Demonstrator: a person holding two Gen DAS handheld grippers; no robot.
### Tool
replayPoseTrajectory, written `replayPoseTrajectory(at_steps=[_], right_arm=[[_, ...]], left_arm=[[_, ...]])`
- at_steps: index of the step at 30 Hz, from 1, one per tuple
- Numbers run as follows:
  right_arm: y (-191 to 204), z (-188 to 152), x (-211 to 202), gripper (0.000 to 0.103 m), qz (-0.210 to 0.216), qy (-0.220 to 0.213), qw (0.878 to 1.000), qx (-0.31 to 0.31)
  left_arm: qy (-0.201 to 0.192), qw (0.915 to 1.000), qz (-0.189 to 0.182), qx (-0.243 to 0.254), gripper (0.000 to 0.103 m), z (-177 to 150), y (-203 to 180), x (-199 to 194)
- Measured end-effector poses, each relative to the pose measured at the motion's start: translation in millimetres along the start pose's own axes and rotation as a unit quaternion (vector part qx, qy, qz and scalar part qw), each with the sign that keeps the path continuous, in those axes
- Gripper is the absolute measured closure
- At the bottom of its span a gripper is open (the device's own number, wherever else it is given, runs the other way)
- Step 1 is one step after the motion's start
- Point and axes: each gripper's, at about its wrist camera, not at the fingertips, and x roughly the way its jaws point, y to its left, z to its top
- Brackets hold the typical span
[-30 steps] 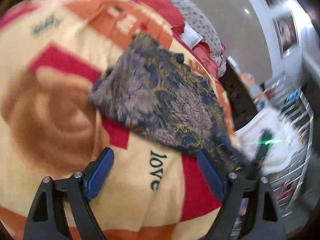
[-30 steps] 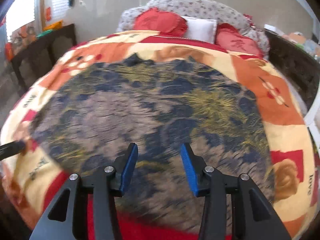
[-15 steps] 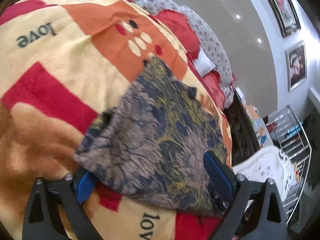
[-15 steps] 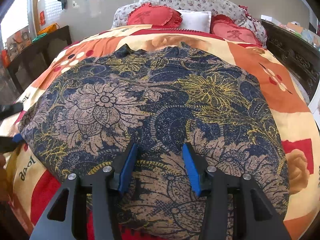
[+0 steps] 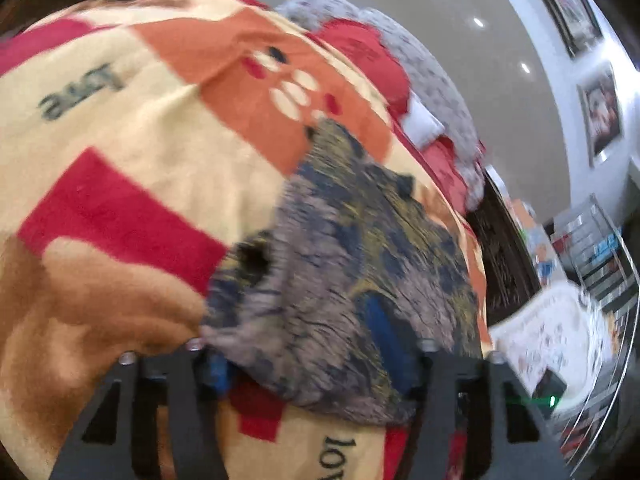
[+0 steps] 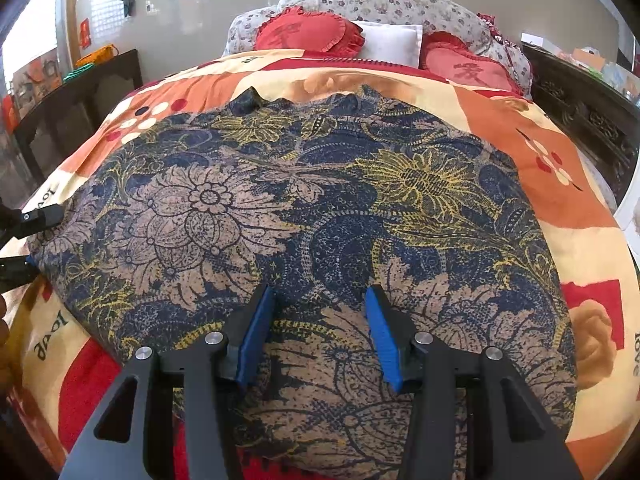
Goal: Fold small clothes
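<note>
Item 1: floral garment spread flat, unfolded, on blanket; left gripper closing over its 9 o'clock edge, grip unconfirmed; right gripper open above its 6 o'clock hem; all folds remaining.

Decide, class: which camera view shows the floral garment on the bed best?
The right wrist view: the floral garment lies spread, sharp and nearly whole across the blanket. The left wrist view shows only its blurred corner, bunched between the left hand-held gripper's fingers.
</note>
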Motion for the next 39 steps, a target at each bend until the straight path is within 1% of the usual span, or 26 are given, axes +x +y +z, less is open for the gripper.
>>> replayPoseTrajectory(at_steps=[1,2,3,4,5,6,7,8,9,10,11,12,13,15,17,18,21,23,25,28,31,33,36,37,38,39], right_arm=[[0.5,0.2,0.2,0.034,-0.001,0.001,1.000,-0.001],[0.9,1.2,0.4,0.034,-0.002,0.005,1.000,-0.001],[1.2,3.9,0.2,0.034,-0.004,0.014,1.000,0.000],[1.8,10.2,-1.0,0.034,-0.010,0.032,0.999,0.001],[3.1,15.9,-1.6,0.034,-0.014,0.044,0.999,0.000],[5.5,24.8,-5.0,0.034,-0.016,0.054,0.998,-0.002],[8.2,34.9,-11.3,0.034,-0.011,0.050,0.999,-0.004],[11.7,48.4,-19.4,0.034,0.005,0.037,0.999,-0.004],[16.2,64.7,-25.8,0.034,0.027,0.026,0.999,-0.004],[20.0,78.2,-29.0,0.034,0.047,0.020,0.999,-0.004],[25.7,97.3,-29.6,0.033,0.081,0.016,0.997,-0.003],[30.3,113.6,-26.2,0.033,0.117,0.020,0.993,0.000],[37.0,133.0,-17.2,0.033,0.163,0.034,0.986,0.003],[48.7,160.5,3.9,0.033,0.231,0.060,0.971,0.013],[60.6,182.4,30.5,0.033,0.269,0.092,0.958,0.026],[65.4,191.0,42.7,0.033,0.278,0.107,0.954,0.036],[74.0,216.2,82.4,0.033,0.312,0.158,0.934,0.076],[76.6,227.3,99.2,0.033,0.313,0.174,0.929,0.094],[84.5,236.7,112.8,0.033,0.298,0.192,0.931,0.088],[106.4,247.9,127.9,0.033,0.265,0.219,0.938,0.045],[131.2,253.0,135.5,0.033,0.239,0.238,0.941,-0.014],[144.9,253.0,141.5,0.033,0.214,0.249,0.943,-0.049],[157.0,252.8,146.0,0.033,0.191,0.255,0.944,-0.085],[160.9,250.0,144.6,0.037,0.178,0.253,0.946,-0.098],[160.8,248.9,144.6,0.054,0.163,0.253,0.948,-0.108],[159.6,247.8,145.9,0.063,0.159,0.261,0.946,-0.112]], left_arm=[[-0.005,1.0000,0.008,0.000,0.061,-1.0,1.0,-0.1],[-0.012,0.9995,0.028,0.009,0.065,-2.8,-1.2,-0.3],[-0.016,0.9990,0.039,0.016,0.072,-4.3,-1.3,-2.6],[-0.023,0.9981,0.052,0.022,0.080,-5.3,-3.0,-4.1],[-0.031,0.9972,0.063,0.028,0.084,-6.9,-3.8,-7.4],[-0.041,0.9955,0.076,0.040,0.092,-7.7,-6.8,-10.0],[-0.055,0.9918,0.096,0.065,0.093,-9.8,-14.6,-11.8],[-0.066,0.9876,0.111,0.089,0.095,-11.9,-22.6,-12.1],[-0.083,0.9798,0.128,0.129,0.097,-17.1,-35.7,-13.2],[-0.106,0.9674,0.142,0.181,0.097,-25.1,-53.7,-16.5],[-0.128,0.9557,0.144,0.222,0.097,-32.8,-69.3,-21.5],[-0.140,0.9478,0.141,0.249,0.097,-37.3,-81.3,-23.4],[-0.155,0.9374,0.136,0.281,0.097,-43.4,-95.2,-26.7],[-0.167,0.9264,0.119,0.315,0.097,-49.2,-113.9,-29.4],[-0.171,0.9181,0.104,0.342,0.097,-52.9,-128.1,-28.4],[-0.172,0.9158,0.100,0.349,0.097,-53.5,-132.6,-27.0],[-0.166,0.9156,0.088,0.356,0.097,-53.0,-140.8,-22.1],[-0.165,0.9142,0.080,0.361,0.097,-54.5,-145.1,-20.4],[-0.164,0.9135,0.075,0.365,0.097,-55.1,-149.4,-19.6],[-0.164,0.9100,0.075,0.374,0.097,-56.5,-153.8,-18.7],[-0.157,0.9119,0.067,0.373,0.097,-57.6,-154.8,-19.9],[-0.155,0.9110,0.066,0.377,0.097,-58.7,-155.6,-20.3],[-0.151,0.9104,0.065,0.380,0.097,-58.5,-155.8,-19.3],[-0.149,0.9105,0.064,0.380,0.097,-59.3,-156.0,-20.9],[-0.147,0.9107,0.064,0.381,0.097,-58.7,-156.6,-21.1],[-0.147,0.9105,0.062,0.382,0.097,-58.7,-157.2,-22.8]])
